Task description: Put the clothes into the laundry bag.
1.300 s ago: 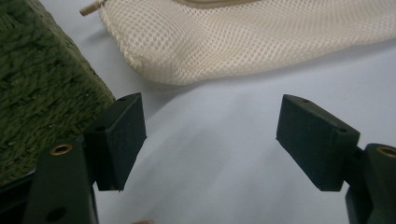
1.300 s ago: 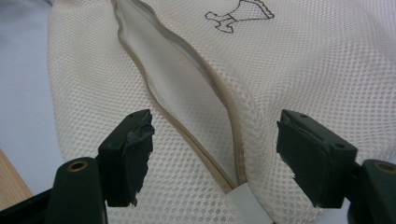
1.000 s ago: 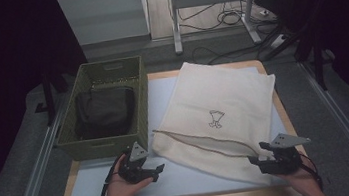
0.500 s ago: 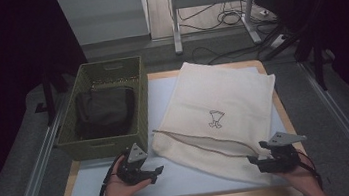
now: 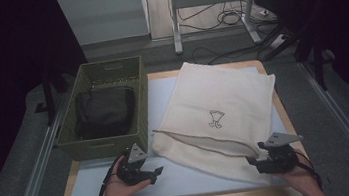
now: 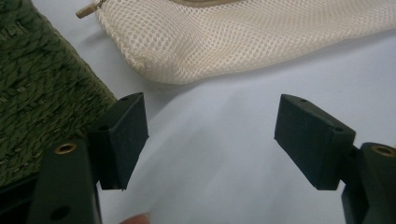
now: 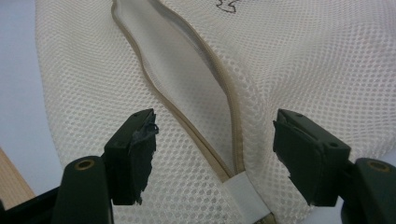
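A cream mesh bag (image 5: 219, 110) lies flat on the counter (image 5: 182, 177), its zipper mouth gaping toward the near edge. The right hand-held gripper (image 5: 270, 159) hovers with jaws wide over the zipper's end, gripping nothing. The left hand-held gripper (image 5: 144, 172), jaws wide and empty, sits between the bag's corner and a green basket (image 5: 100, 145) holding dark cloth (image 5: 103, 109).

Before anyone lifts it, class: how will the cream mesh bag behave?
The mesh bag lies flat and creased, so it will probably flop and sag. It looks thin and empty, so likely light. Its open zip may gape when lifted.
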